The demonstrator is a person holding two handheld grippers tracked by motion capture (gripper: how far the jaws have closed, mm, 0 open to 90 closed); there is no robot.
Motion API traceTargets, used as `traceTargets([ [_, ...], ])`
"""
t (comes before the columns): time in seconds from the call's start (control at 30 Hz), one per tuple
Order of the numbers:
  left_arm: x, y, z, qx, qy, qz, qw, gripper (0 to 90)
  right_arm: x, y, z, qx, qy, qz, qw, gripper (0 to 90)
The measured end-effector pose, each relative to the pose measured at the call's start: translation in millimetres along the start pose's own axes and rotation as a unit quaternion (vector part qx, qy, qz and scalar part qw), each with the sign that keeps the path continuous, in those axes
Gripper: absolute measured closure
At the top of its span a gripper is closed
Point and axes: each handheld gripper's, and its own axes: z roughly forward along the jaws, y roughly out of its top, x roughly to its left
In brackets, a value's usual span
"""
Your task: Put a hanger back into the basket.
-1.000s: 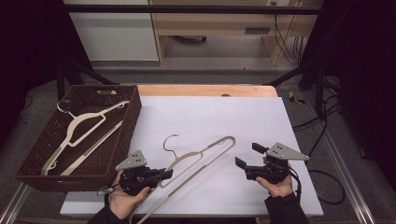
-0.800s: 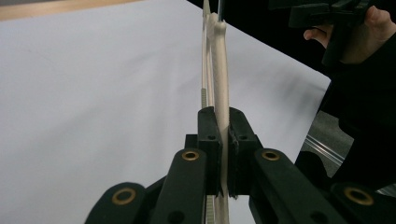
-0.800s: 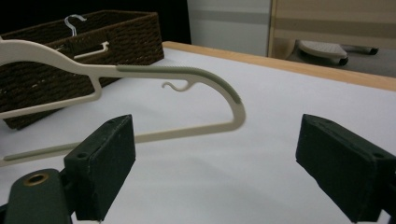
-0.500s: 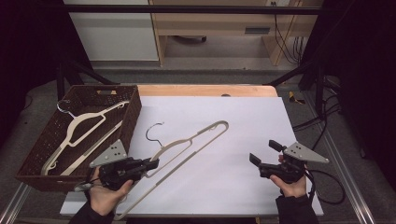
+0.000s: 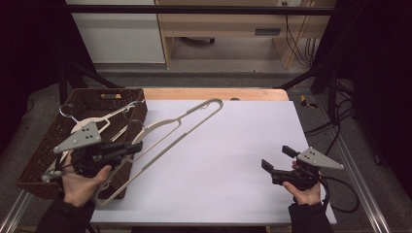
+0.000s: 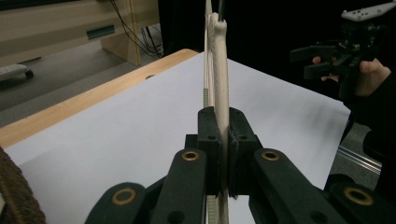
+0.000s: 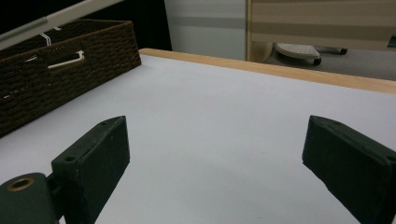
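Hanger almost at the basket

Left gripper (image 5: pixel 133 147) was clamped on the hanger (image 5: pixel 187 119), basket (image 5: pixel 46 145) right beside; right gripper (image 5: pixel 277 162) had just spread empty.

Table (image 5: pixel 262 93) with a pale wooden top, its bare edge exposed as a strip at 12 o'clock. A white sheet (image 5: pixel 243 160) lies flat on the top and covers nearly all of it, from that strip to the 6 o'clock edge. A dark brown woven basket (image 5: pixel 46 160) stands at 9 o'clock, its long side against the sheet's left edge; cream clothes hangers (image 5: pixel 85 127) lie inside it.
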Motion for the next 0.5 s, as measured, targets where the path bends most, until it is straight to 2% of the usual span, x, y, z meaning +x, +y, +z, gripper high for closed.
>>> traceTargets([
  [0.07,12.3,6.9,-9.8,-0.008,0.006,-0.003,0.9999,86.1,-0.1,-0.1,-0.3,0.000,0.001,0.001,1.0000,7.9],
  [0.1,12.3,6.9,-9.8,-0.008,0.006,-0.003,0.9999,86.0,-0.1,0.0,-0.3,0.000,0.001,0.000,1.0000,7.9],
  [0.17,25.0,12.0,-19.2,-0.016,0.022,0.002,0.9996,86.0,-0.9,0.0,-0.1,-0.002,0.001,-0.001,1.0000,7.9],
  [0.23,29.7,13.0,-22.1,-0.018,0.026,0.002,0.9995,86.0,-0.5,0.2,0.0,-0.002,0.000,0.003,1.0000,7.9],
  [0.27,39.9,14.2,-27.4,-0.021,0.030,-0.002,0.9993,86.0,-0.8,0.1,0.0,-0.001,-0.002,0.002,1.0000,7.8],
  [0.37,49.7,14.5,-31.9,-0.019,0.039,0.000,0.9990,86.0,-1.5,0.3,-0.6,-0.001,-0.004,0.002,1.0000,7.7],
  [0.4,58.9,13.5,-35.8,-0.019,0.055,0.003,0.9983,86.0,-1.5,0.5,-0.7,-0.004,-0.001,0.005,1.0000,7.7],
  [0.5,75.3,10.2,-42.2,-0.020,0.065,-0.008,0.9976,86.0,-2.3,0.3,-1.0,-0.003,-0.003,0.003,1.0000,7.6],
])
